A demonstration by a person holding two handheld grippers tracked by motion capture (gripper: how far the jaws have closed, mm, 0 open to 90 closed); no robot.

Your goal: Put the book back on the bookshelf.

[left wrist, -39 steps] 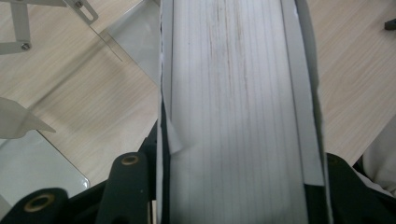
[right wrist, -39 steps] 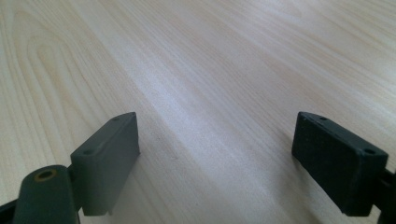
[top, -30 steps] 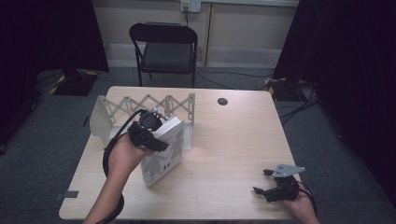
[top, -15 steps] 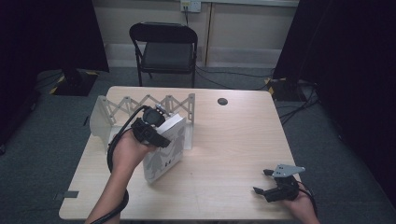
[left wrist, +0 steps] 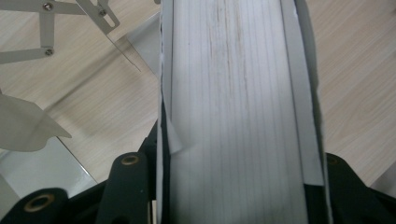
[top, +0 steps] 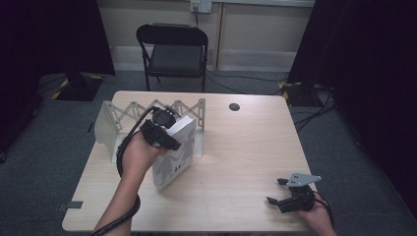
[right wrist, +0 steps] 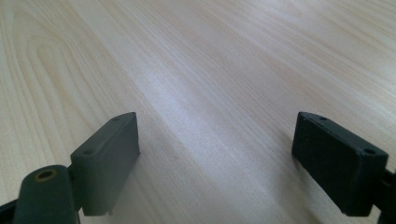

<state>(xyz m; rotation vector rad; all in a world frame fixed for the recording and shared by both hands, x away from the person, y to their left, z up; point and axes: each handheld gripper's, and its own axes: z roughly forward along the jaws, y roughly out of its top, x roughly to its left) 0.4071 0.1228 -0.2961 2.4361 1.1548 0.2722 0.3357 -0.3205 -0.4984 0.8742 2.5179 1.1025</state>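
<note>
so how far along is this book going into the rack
Done: the left gripper is shut on the thick white book, seen clamped between its jaws in the left gripper view. In hand: the book stands tilted on the table against the front of the white expanding rack. Left: seating it upright between the rack's end plates and letting go. The right gripper rests open, apart.

High view looks down and forward over the whole table (top: pixel 236 147) from the person's side. Left gripper view sits very close along a book's (left wrist: pixel 233 116) page edge — tabletop behind, shared with the high view. Right gripper view skims bare tabletop low — also shared.
</note>
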